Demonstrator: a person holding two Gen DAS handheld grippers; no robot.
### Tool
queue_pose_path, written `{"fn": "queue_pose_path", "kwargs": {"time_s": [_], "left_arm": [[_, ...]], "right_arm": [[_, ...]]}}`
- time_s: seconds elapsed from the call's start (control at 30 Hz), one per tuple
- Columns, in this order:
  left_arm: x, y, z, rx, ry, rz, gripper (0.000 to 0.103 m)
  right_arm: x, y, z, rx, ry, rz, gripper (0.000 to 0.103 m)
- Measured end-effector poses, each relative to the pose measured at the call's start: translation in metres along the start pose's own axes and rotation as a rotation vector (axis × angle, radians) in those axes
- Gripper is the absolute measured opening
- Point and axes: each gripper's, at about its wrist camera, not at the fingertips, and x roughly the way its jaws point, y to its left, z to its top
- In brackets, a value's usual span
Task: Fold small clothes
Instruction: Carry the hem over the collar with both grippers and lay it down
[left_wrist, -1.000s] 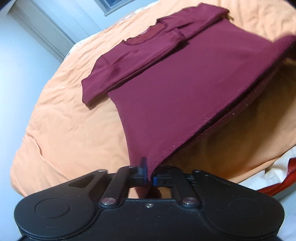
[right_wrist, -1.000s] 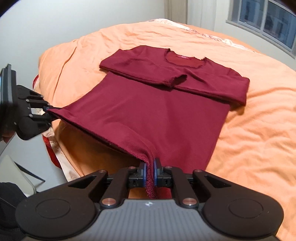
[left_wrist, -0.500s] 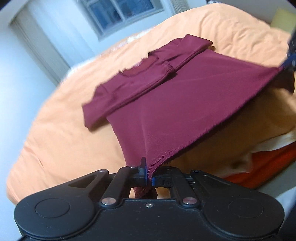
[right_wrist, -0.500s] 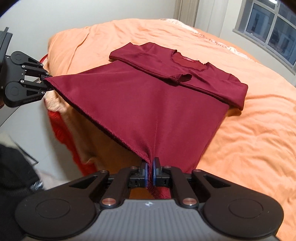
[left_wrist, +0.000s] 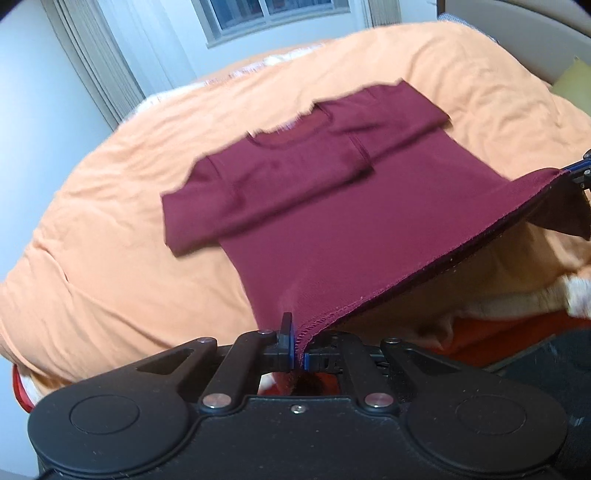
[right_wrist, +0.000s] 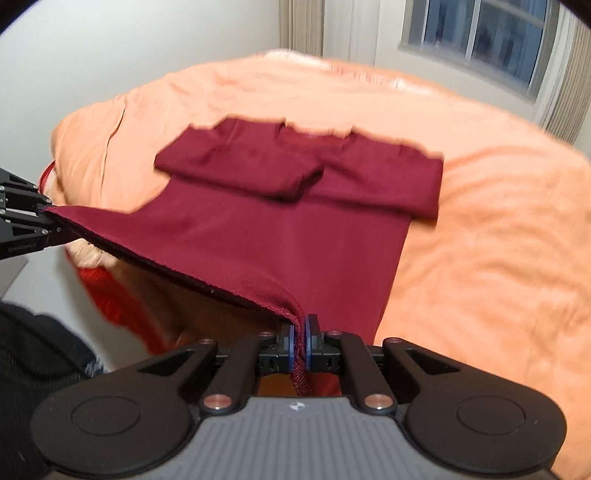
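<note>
Both my wrist cameras sit low at the bed's foot edge, looking close along each tool toward the window; both views share the maroon shirt.

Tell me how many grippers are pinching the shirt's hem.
2: the left gripper holds one hem corner of the maroon shirt, and the right gripper holds the other.

Left tool gripping shirt hem
</note>
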Motion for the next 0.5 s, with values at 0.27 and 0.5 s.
{"fn": "queue_pose_path", "kwargs": {"time_s": [0.27,0.5], "left_arm": [[0.011,0.034,0.071,-0.015,-0.122,0.014,0.004],[0.07,0.083,0.163,0.013,-0.134,-0.046,0.004]], "right_arm": [[0.026,-0.012,0.089,-0.15,-0.124,-0.096,0.006],[0.089,-0.047,0.186,-0.167,-0.147,-0.144,0.007]]}}
